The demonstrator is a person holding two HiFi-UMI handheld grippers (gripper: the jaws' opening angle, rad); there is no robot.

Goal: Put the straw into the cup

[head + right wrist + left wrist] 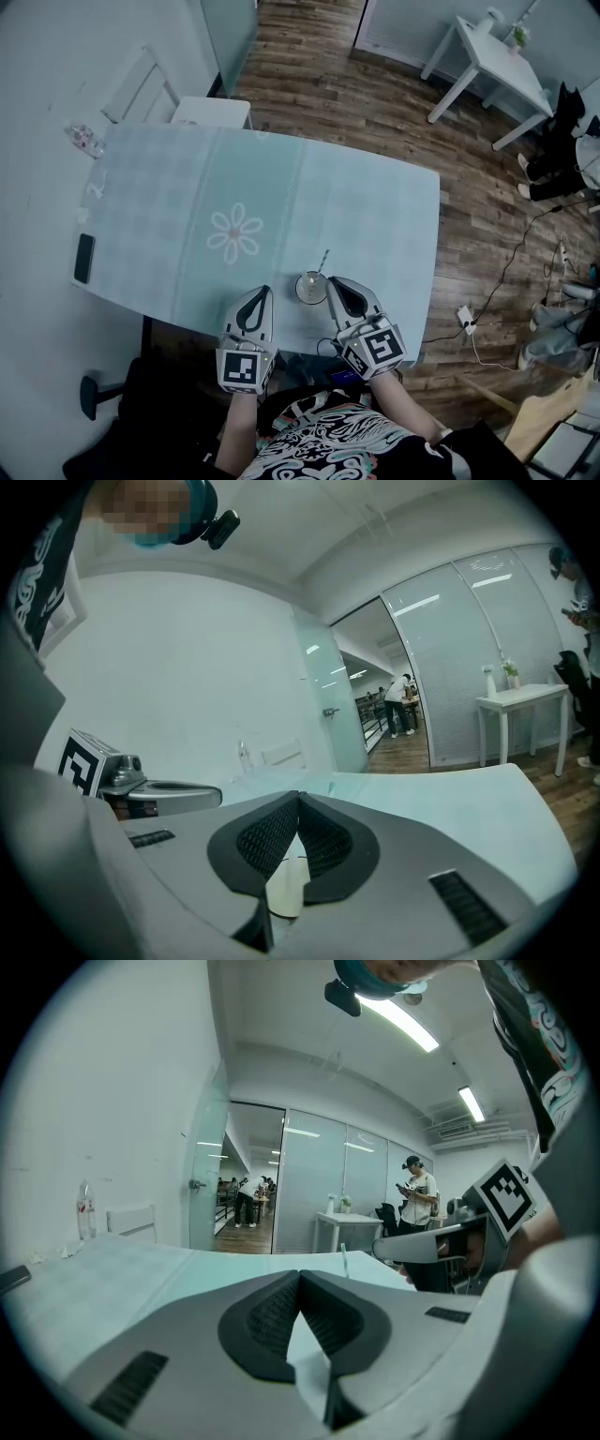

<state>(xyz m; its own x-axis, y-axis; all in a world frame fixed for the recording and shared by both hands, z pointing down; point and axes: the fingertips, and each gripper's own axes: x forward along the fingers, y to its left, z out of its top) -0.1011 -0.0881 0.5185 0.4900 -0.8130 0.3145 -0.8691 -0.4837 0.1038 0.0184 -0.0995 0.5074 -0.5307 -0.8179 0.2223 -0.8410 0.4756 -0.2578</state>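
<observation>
The cup [310, 288] stands upright at the near edge of the table [375, 202], towards its right corner. The straw [322, 260] is already in the cup, leaning away from the person with its striped upper end above the rim. The left gripper [262, 292] lies just left of the cup with its jaws closed tip to tip on nothing. The right gripper [331, 281] lies just right of the cup, also clenched and empty. Whether its tip touches the cup wall cannot be confirmed from the head view. A dark phone [84, 258] lies at the left edge and a clear bottle [83, 141] at the far left corner.
</observation>
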